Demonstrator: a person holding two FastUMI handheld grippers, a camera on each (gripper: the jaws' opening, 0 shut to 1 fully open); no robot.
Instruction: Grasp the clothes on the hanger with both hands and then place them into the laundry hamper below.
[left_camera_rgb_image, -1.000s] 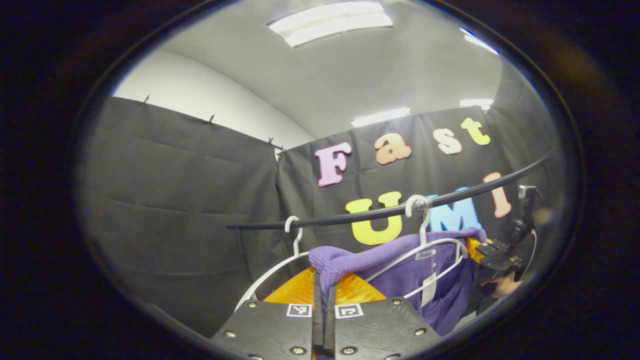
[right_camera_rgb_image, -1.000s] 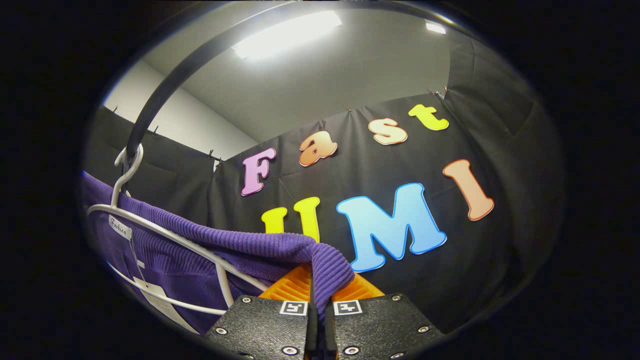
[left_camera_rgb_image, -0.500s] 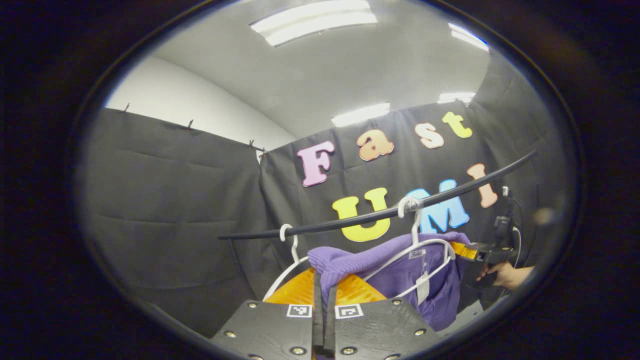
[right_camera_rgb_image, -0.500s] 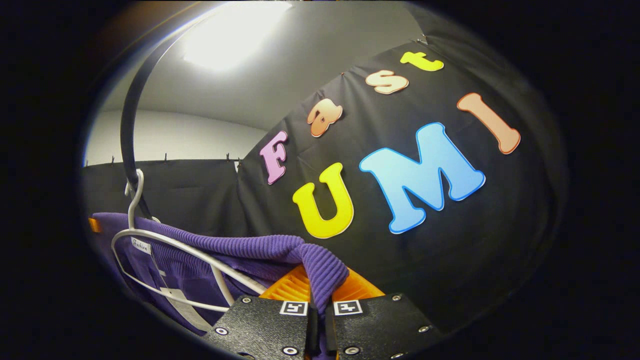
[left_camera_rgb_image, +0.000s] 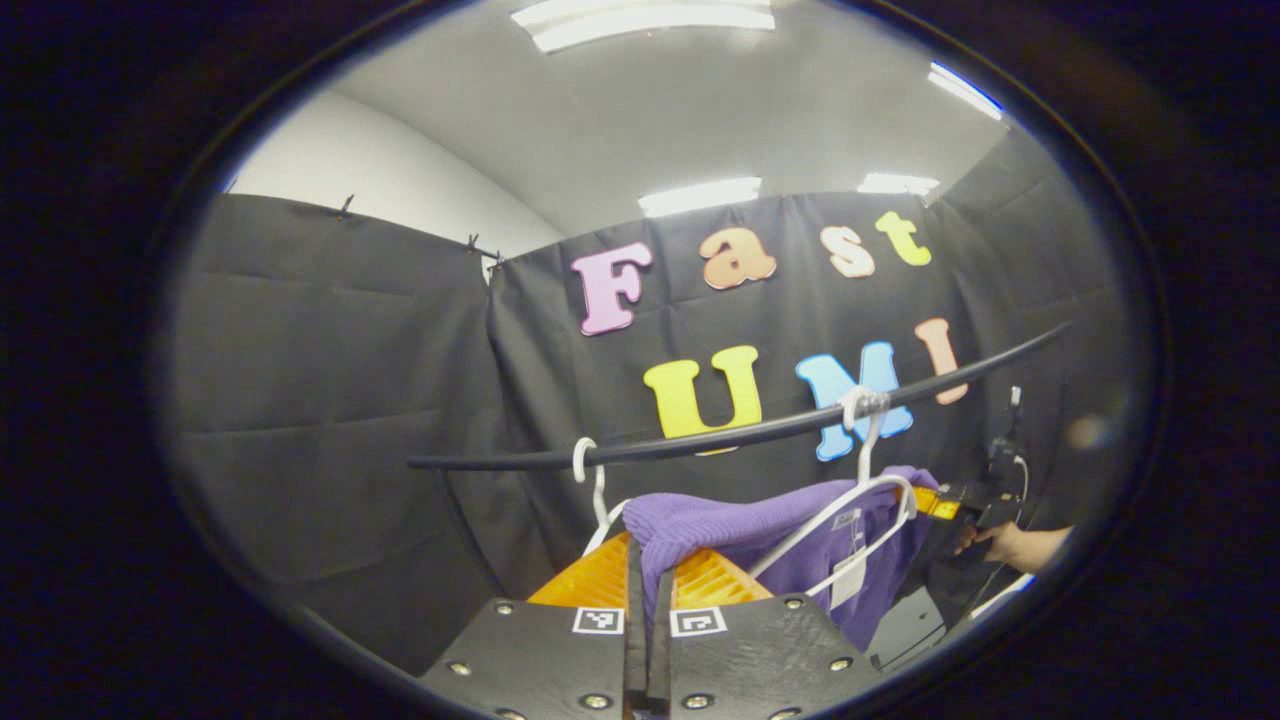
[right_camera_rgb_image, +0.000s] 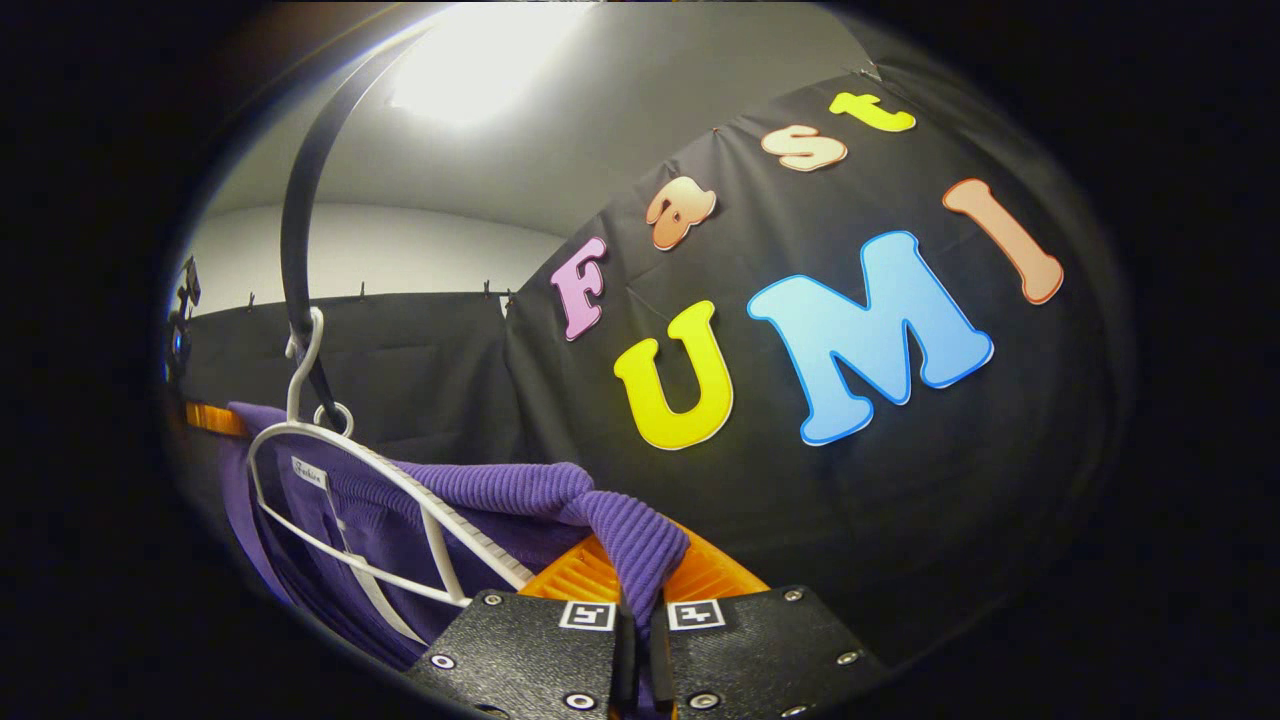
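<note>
Two tools pinched shut on one purple knit garment. Left gripper view first: left tool (left_camera_rgb_image: 648, 640) at bottom centre, closed tight with a fold of the purple garment (left_camera_rgb_image: 720, 525) squeezed between both sides; rest of the cloth draped over a white hanger (left_camera_rgb_image: 860, 495) right of centre, hooked on the black rail (left_camera_rgb_image: 720, 440) crossing mid-frame; a second white hanger hook (left_camera_rgb_image: 585, 460) farther left on that rail; at right edge, the right tool (left_camera_rgb_image: 950, 503) clamped on the garment's far shoulder, a hand (left_camera_rgb_image: 1015, 545) behind it. Right gripper view next: right tool (right_camera_rgb_image: 637, 640) at bottom centre, also closed on a ribbed fold of the garment (right_camera_rgb_image: 600, 510); hanger (right_camera_rgb_image: 330, 460) at lower left, hook over the rail (right_camera_rgb_image: 300, 250) arcing up the left side. Likely trouble: garment not yet free of the hanger, so a downward pull could snag the neckline, drag the hanger off the rail, or stretch the knit; uneven pull could slip the thin fold from either grip. Hamper's place below impossible to judge, so a blind drop could miss.
</note>
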